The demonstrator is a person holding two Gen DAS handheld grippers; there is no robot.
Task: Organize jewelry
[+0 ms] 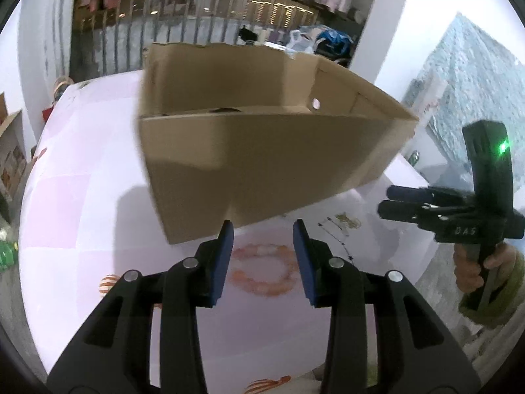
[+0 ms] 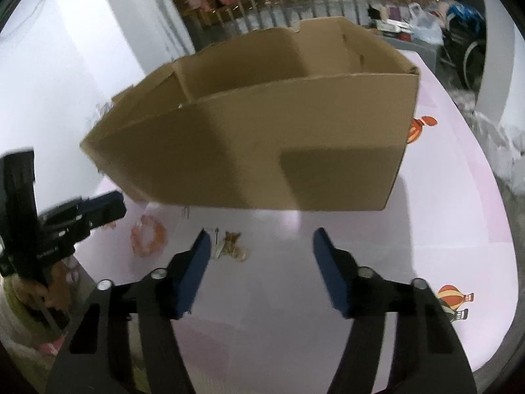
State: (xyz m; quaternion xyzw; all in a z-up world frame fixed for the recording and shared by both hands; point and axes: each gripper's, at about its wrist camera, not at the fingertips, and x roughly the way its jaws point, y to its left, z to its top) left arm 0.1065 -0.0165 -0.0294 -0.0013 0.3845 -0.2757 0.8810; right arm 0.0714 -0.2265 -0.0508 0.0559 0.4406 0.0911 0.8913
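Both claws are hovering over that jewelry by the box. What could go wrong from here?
The gold chain lies flat and tangled with a thin pin, so the open right gripper might snag both or slip off. The left gripper, open over the pink bead bracelet, sits close to the cardboard box and could nudge it.

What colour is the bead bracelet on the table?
Orange-pink bead bracelet, clearest in the left wrist view.

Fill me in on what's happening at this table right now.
A person holds two grippers over a pink table, sorting jewelry. The left gripper hangs open above an orange bead bracelet; the right gripper is open near a gold chain piece. Neither holds anything. Both pieces lie before the open cardboard box.
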